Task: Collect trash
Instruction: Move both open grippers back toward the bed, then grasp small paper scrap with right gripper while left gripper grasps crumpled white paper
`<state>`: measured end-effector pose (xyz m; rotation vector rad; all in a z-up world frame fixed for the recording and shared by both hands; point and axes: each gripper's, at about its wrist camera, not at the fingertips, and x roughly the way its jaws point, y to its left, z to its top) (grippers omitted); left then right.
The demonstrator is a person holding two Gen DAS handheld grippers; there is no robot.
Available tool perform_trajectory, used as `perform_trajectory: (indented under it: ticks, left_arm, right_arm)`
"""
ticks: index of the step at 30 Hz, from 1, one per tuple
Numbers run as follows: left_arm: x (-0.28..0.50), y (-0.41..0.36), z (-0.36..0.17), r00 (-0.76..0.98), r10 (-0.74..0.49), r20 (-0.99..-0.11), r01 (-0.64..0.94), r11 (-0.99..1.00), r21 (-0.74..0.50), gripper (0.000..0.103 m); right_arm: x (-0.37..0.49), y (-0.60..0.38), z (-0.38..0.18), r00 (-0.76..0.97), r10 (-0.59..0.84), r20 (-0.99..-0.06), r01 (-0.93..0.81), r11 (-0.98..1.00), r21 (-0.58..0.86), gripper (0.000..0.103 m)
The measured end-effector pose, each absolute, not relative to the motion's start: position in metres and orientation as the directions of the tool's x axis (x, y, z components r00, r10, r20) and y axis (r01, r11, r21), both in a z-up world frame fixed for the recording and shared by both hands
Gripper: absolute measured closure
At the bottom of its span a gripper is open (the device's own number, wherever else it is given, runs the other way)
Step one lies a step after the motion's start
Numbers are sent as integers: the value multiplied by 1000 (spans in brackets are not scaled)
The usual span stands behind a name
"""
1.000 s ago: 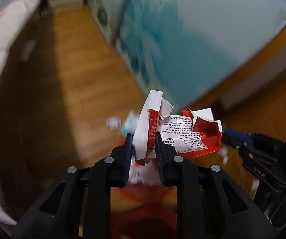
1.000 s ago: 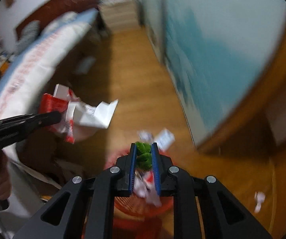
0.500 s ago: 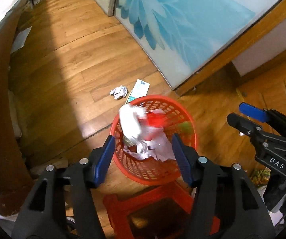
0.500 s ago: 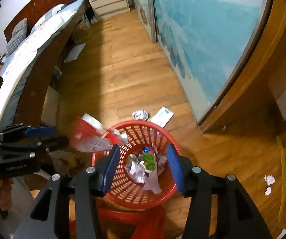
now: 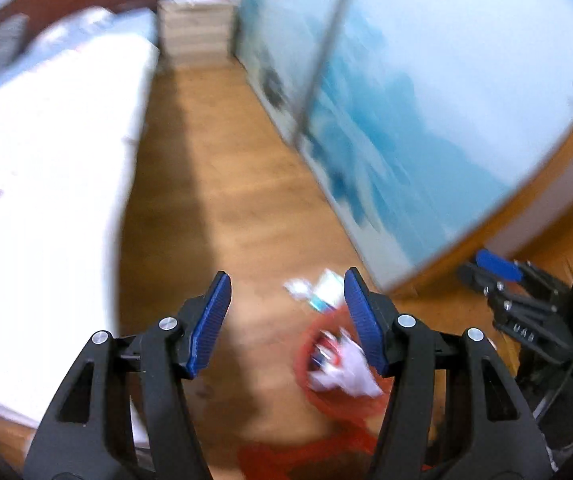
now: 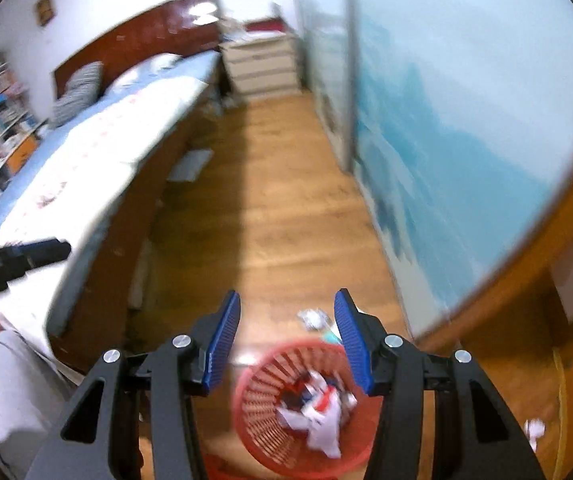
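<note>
A red mesh basket stands on the wood floor, holding crumpled white and red paper trash. It shows blurred in the left wrist view. My left gripper is open and empty, above and left of the basket. My right gripper is open and empty above the basket. A crumpled white paper and a flat packet lie on the floor just beyond the basket. Another paper scrap lies on the floor at the right.
A bed with a dark wood frame runs along the left. A blue flowered sliding door runs along the right. A white drawer chest stands at the far end. A red stool sits under the basket.
Both grippers opened and dropped their trash into the basket, the left its red and white wrapper, the right its green piece. Both views have since tilted up and pulled back from the basket.
</note>
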<state>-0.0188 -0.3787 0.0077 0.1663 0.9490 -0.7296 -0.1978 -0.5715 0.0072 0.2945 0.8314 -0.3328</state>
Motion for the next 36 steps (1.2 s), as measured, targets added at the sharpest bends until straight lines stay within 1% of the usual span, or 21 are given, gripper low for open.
perform_trajectory:
  ticks: [2, 5, 8, 9, 11, 14, 18, 20, 22, 27, 36]
  left_arm:
    - [-4, -340, 35, 451, -469, -759, 588, 796, -143, 44]
    - [10, -291, 62, 544, -426, -722, 524, 845, -104, 44]
    - [21, -251, 77, 609, -379, -697, 462, 883, -76, 43]
    - [25, -233, 80, 640, -346, -687, 428, 902, -55, 43]
    - [33, -213, 80, 670, -303, -678, 384, 923, -34, 42]
    - [46, -178, 76, 700, -255, -667, 325, 946, -21, 40]
    - [64, -134, 58, 718, -222, -659, 255, 966, -47, 38]
    - [70, -117, 50, 728, -199, -656, 234, 972, -34, 35]
    - [80, -98, 30, 723, -169, -670, 202, 979, -29, 35]
    - [97, -56, -8, 689, -153, -708, 116, 988, -100, 35]
    - [120, -28, -19, 696, -151, -702, 89, 988, -124, 35]
  right_arm:
    - [-171, -542, 24, 668, -142, -730, 336, 933, 126, 53]
    - [-129, -493, 42, 709, -98, -698, 249, 961, 118, 53]
    - [-88, -439, 58, 733, -45, -679, 168, 979, 115, 53]
    - [-76, -423, 61, 737, -31, -675, 146, 983, 114, 53]
    - [-54, -388, 69, 751, -4, -660, 99, 989, 106, 53]
    - [-24, -338, 74, 759, 27, -650, 36, 996, 83, 52]
    - [14, -279, 68, 754, 27, -656, -7, 999, 33, 51]
    - [31, -254, 63, 748, 17, -663, -19, 1000, 5, 47]
    - [53, -239, 48, 736, 10, -677, -37, 999, -25, 47]
    - [87, -216, 17, 708, 23, -706, -61, 998, -28, 47]
    - [135, -190, -20, 676, 55, -734, -89, 996, -7, 47]
